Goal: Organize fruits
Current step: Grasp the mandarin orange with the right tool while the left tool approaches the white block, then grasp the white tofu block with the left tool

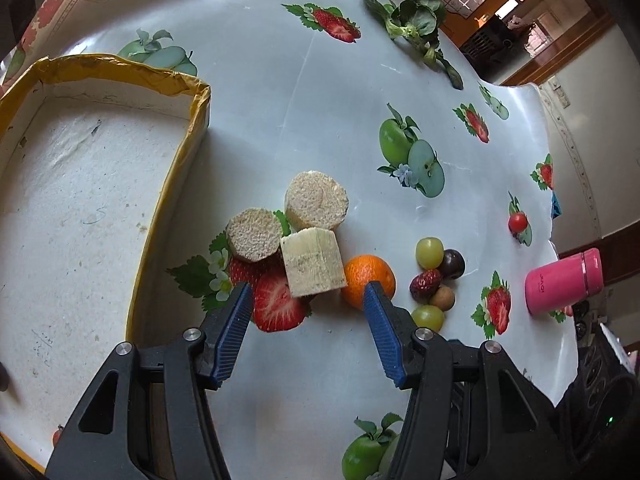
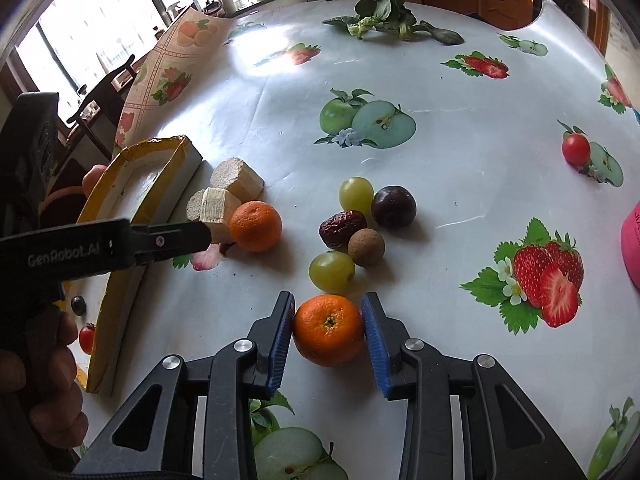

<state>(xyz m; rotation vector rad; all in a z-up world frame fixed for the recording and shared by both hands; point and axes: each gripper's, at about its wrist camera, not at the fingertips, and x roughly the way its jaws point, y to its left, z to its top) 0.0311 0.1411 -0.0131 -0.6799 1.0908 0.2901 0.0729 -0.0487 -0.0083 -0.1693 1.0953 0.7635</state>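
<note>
The right hand-held gripper (image 2: 329, 332) was clamped on a mandarin (image 2: 329, 330), its blue pads pressing both flanks while the fruit seemingly rested on the surface (image 2: 460, 184). That mandarin sat just on the near side of the cluster of small fruits (image 2: 356, 228), two green grapes, a dark plum, a red date and a brown longan, which serves as landmark. It is round with no real long axis; its stem dimple faced up toward the camera.

The left hand-held gripper (image 1: 308, 292) stood apart and empty, hanging over a second mandarin (image 1: 370, 280) left of the cluster, which touched a cut block (image 1: 312, 266). Farther left of the cluster lay the yellow-rimmed tray (image 1: 168, 184).

The step in hand looked like picking up the gripped fruit. Next, I judge, comes lifting it clear of the grapes and carrying it left, over the rim, to the tray.
</note>
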